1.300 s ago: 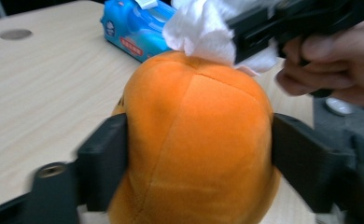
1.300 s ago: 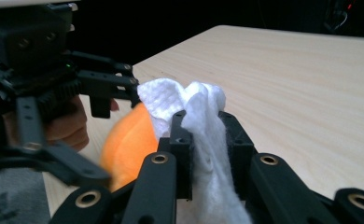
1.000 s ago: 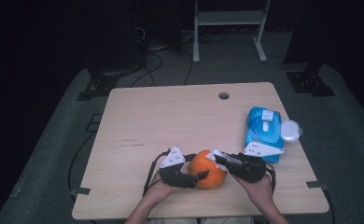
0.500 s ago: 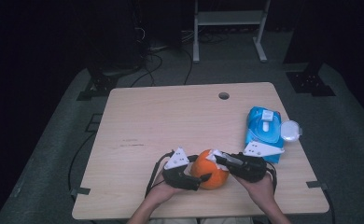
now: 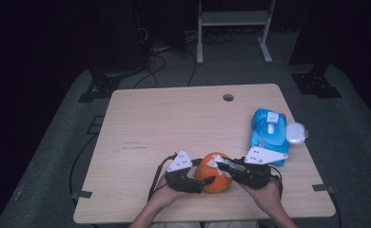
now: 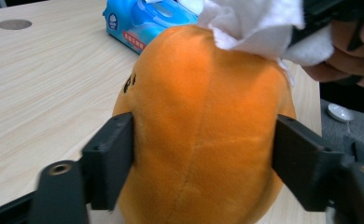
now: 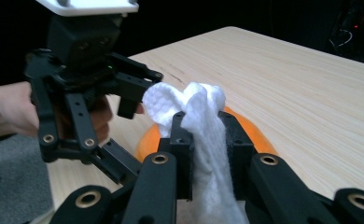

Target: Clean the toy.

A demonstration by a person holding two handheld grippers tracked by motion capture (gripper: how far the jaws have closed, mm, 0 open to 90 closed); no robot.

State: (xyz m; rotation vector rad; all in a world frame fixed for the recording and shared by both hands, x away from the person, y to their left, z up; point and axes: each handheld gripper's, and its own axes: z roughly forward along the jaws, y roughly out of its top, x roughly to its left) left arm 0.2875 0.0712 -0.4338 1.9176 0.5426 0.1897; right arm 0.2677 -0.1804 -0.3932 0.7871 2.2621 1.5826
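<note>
A: Where's the orange plush toy (image 5: pixel 213 172) right now?

B: On the table (image 5: pixel 174 118), near its front edge, between the fingers of the left gripper (image 5: pixel 199 183). In the left gripper view one finger (image 6: pixel 109 158) sits against each flank of the toy (image 6: pixel 203 126). Those fingers have just been closing a little, and the plush looks pinched between them — held, though not hard.

A: And the other hand?

B: The right gripper (image 5: pixel 221 167) comes in from the opposite side. Its fingers (image 7: pixel 182 154) are narrow, clamped on a white wipe (image 7: pixel 201 135), and the wipe lies on top of the toy, just beyond the left fingers.

A: So it looks like the toy is being wiped. What could go wrong?

B: Mostly the hold. The toy is soft and rounded, so a sideways rub could roll it out of the left fingers, or squash it so the fingers slide off. Pressing down too hard would do the same.

A: And the wipe?

B: It's bunched — if only a fold is caught, dragging it over the fuzzy fabric could tug it free. Also, the blue wipe pack (image 5: pixel 268 135) sits just beyond the right gripper, so a wide stroke that way might knock it.
</note>
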